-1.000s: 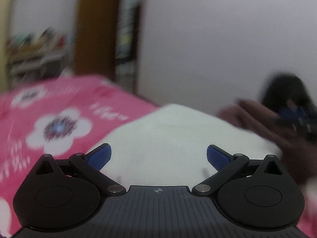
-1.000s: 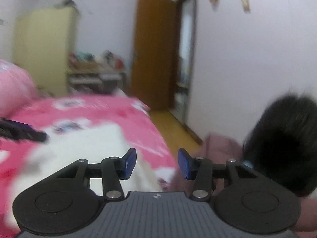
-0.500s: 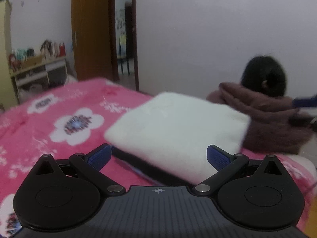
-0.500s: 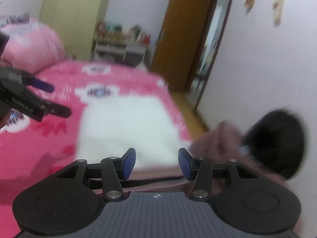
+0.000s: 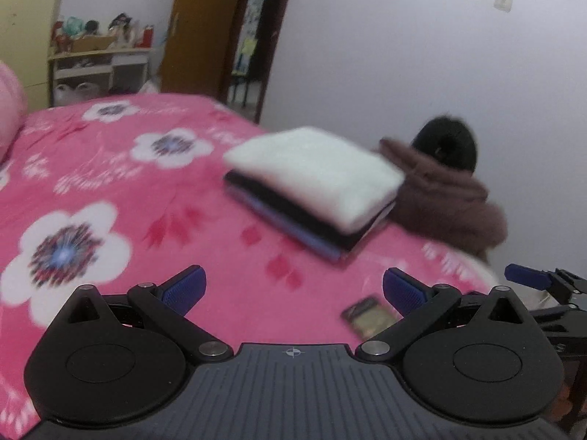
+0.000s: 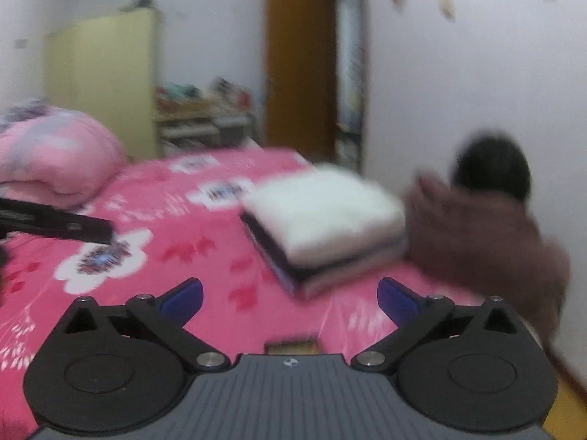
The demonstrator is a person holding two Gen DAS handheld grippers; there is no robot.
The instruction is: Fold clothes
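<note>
- Left tongs [image 5: 291,288] hover level above the pink flowered bedspread [image 5: 110,190], blue pads wide apart and gripping nothing.
- Right tongs [image 6: 290,295] hang beside them at like height, also spread and empty.
- Folded fluffy white garment [image 5: 315,172] tops a neat stack of dark folded clothes [image 5: 293,220] on the bed, ahead of both.
- Brown fleece jacket [image 5: 447,198] lies just beside the stack.

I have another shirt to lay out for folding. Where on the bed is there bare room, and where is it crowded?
Free: the pink blanket between the pillow and the folded stack, and in front of the left tongs. Crowded: the far corner, with the stack beside a person in a brown coat, and a small card near the right finger.
</note>
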